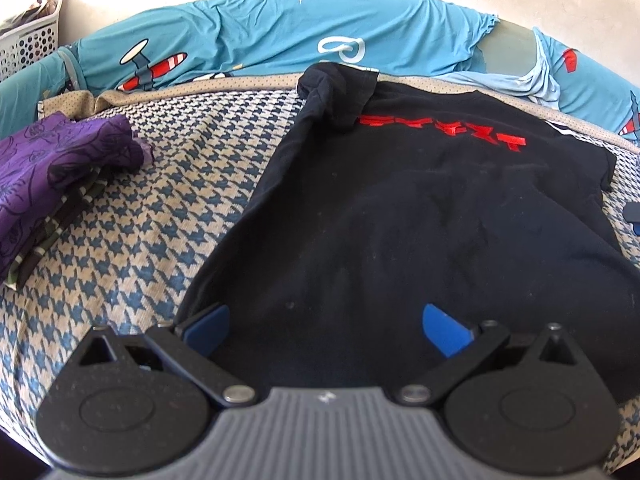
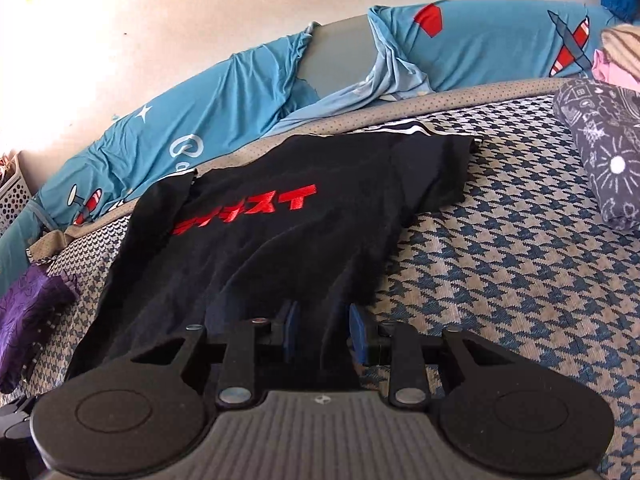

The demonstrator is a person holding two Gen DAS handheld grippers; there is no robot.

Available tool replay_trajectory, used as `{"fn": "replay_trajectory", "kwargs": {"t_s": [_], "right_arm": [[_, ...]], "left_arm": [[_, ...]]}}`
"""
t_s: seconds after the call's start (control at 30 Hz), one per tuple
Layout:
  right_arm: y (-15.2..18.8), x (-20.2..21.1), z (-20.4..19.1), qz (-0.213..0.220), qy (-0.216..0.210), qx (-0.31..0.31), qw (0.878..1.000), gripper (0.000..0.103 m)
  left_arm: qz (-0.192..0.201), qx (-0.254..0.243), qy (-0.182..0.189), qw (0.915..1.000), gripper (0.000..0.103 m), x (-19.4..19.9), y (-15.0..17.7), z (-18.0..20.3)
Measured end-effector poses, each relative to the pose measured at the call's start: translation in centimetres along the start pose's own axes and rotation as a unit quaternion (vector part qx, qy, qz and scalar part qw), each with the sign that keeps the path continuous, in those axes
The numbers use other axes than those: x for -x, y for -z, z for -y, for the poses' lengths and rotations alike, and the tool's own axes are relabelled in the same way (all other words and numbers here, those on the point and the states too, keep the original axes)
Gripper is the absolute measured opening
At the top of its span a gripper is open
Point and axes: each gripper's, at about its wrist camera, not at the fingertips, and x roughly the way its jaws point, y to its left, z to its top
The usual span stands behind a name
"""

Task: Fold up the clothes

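Left claw (image 1: 326, 330): blue pads spread wide over the near part of the black T-shirt (image 1: 400, 208); nothing pinched between them.
Right claw (image 2: 325, 334): blue pads drawn fairly close together, with a fold of the black T-shirt's (image 2: 280, 240) near hem running up between them; whether the pads actually press the cloth cannot be told.
Black T-shirt: spread mostly flat on the bed (image 2: 500, 264), hem toward the cameras and neck toward the wall; one sleeve is folded over the body at the far left in the left wrist view, the other lies out flat to the right.
Lettering: a row of red block characters (image 2: 248, 210) across the shirt, resembling Japanese katakana; the last two read "スト" in the right wrist view, the rest cannot be made out.
Bed cover: blue-and-beige houndstooth weave, with a dotted beige border at the far edge.
Purple garment (image 1: 48, 168): folded, printed with dark outlines, lying on a striped piece to the left of the shirt, well apart from it.
Dark patterned bundle (image 2: 600, 160): grey-blue cloth with white doodle prints, on the bed to the right of the shirt.
Blue sheet (image 1: 280, 36): aeroplane-and-star print, bunched along the wall behind the bed.
White basket (image 1: 28, 40): perforated, in the far left corner.
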Motion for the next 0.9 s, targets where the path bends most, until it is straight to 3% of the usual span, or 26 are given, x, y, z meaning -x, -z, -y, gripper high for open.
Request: {"fn": "replay_trajectory", "kwargs": {"t_s": [0.23, 0.33, 0.43, 0.6, 0.63, 0.67, 0.7, 0.9], "right_arm": [[-2.0, -4.3, 3.7, -0.027, 0.001, -0.072, 0.997, 0.028], [-2.5, -5.6, 4.1, -0.036, -0.015, -0.094, 0.995, 0.028], [-2.6, -6.7, 3.9, -0.044, -0.006, -0.098, 0.994, 0.028], [-2.7, -7.6, 3.2, -0.031, 0.003, -0.069, 0.997, 0.027], [-2.7, -7.7, 3.1, -0.028, 0.006, -0.064, 0.998, 0.023], [-2.7, -7.7, 3.0, -0.028, 0.008, -0.058, 0.998, 0.011], [-2.7, -7.8, 2.8, -0.028, 0.01, -0.052, 0.998, 0.009], [-3.6, -5.3, 2.4, 0.036, 0.053, -0.036, 0.997, 0.008]], "left_arm": [[-0.006, -0.004, -0.01, 0.9999, 0.103, -0.7, 0.2, 0.0], [-0.004, -0.006, -0.012, 0.9999, 0.103, -0.7, 0.3, 0.1], [-0.003, -0.007, -0.013, 0.9999, 0.103, -0.7, 0.4, 0.1], [-0.002, -0.006, -0.013, 0.9999, 0.103, -0.7, 0.4, 0.0], [-0.002, -0.005, -0.013, 0.9999, 0.103, -0.7, 0.3, 0.0], [-0.001, -0.005, -0.012, 0.9999, 0.103, -0.7, 0.3, -0.1], [-0.001, -0.004, -0.012, 0.9999, 0.103, -0.7, 0.3, -0.1], [-0.002, -0.008, -0.022, 0.9997, 0.103, -0.7, 0.5, -0.2]]}}
